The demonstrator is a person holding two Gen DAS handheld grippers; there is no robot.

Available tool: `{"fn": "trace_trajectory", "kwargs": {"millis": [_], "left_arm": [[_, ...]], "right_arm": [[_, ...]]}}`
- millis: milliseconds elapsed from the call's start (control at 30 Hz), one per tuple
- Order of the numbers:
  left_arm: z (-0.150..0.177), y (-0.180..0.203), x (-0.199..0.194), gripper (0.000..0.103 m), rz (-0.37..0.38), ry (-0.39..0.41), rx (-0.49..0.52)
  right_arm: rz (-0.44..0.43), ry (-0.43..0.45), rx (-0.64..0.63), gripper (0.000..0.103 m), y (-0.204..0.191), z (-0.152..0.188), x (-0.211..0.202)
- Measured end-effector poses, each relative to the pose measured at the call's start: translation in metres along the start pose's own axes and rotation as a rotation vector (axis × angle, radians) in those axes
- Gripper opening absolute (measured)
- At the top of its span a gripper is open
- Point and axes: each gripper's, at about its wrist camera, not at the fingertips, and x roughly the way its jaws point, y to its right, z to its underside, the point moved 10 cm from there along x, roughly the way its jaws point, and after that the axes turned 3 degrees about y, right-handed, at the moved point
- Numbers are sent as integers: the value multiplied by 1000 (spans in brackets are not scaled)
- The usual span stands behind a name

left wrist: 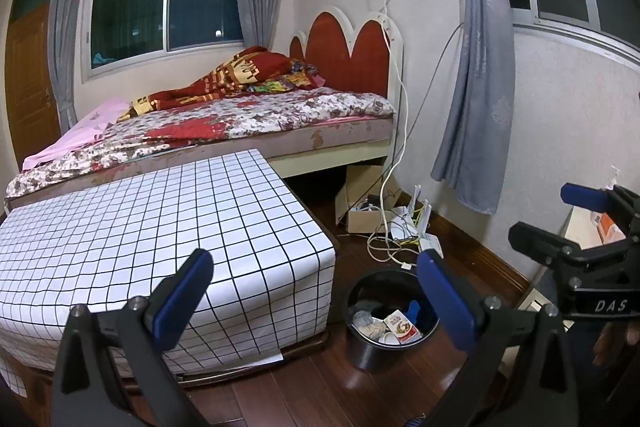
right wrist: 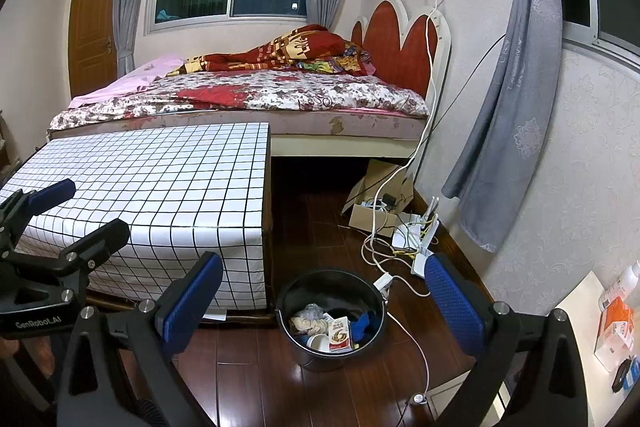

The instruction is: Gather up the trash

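Observation:
A black trash bin [left wrist: 362,347] stands on the wood floor and shows in the right wrist view too [right wrist: 316,355]. It holds a small red and white carton [left wrist: 402,326] [right wrist: 340,335], crumpled paper [right wrist: 306,323], a white cup and something blue. My left gripper [left wrist: 320,297] is open and empty, held above and in front of the bin. My right gripper [right wrist: 324,303] is open and empty, also above the bin. Each gripper shows at the edge of the other's view, the right one [left wrist: 580,227] and the left one [right wrist: 60,211].
A low table with a white grid cloth [left wrist: 152,239] [right wrist: 160,179] stands left of the bin, with a bed [left wrist: 240,119] behind it. Cables, a router and a cardboard box [right wrist: 384,211] lie on the floor by the wall. A white side table [right wrist: 588,311] with boxes is at right.

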Motion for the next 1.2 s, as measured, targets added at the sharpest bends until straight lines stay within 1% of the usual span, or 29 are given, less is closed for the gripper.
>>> {"fn": "trace_trajectory", "kwargs": {"millis": [1200], "left_arm": [[0, 3, 1, 102, 4, 1, 5]], "right_arm": [[-1, -8, 4, 102, 0, 3, 0]]}}
